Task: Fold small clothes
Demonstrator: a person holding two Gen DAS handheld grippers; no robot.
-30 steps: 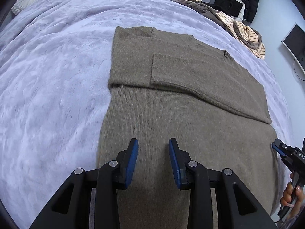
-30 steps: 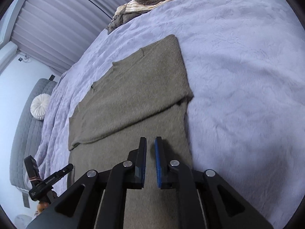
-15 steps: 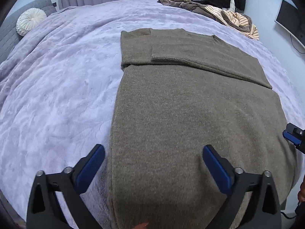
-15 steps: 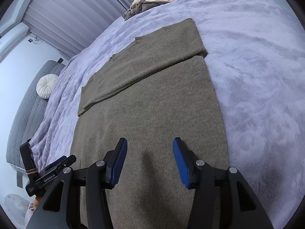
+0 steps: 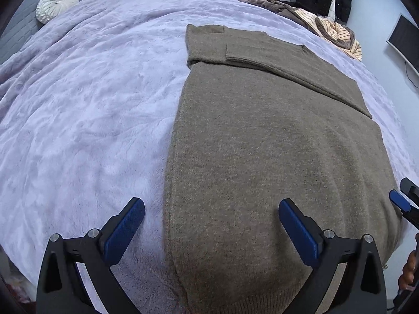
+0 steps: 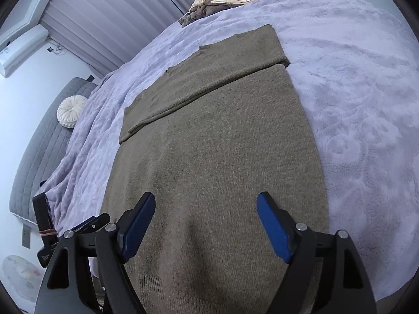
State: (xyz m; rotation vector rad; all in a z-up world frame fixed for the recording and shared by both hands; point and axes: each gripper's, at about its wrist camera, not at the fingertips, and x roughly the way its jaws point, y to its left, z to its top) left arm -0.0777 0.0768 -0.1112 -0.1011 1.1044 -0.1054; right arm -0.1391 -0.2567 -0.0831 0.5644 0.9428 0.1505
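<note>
A brown knit sweater lies flat on the lilac bed cover, its sleeves folded across the far part; its ribbed hem hangs at the near bed edge. It also shows in the right wrist view. My left gripper is open wide and empty, above the sweater's near left edge. My right gripper is open wide and empty, above the sweater's near right part. The right gripper's blue tip shows at the right edge of the left wrist view.
The lilac bed cover spreads wide to the left. A heap of striped and brown clothes lies at the far right corner. A round white cushion sits at the far left by the grey headboard.
Both grippers have opened from nearly closed to wide open and pulled back toward the sweater's hem at the near bed edge. The sweater lies as before.
</note>
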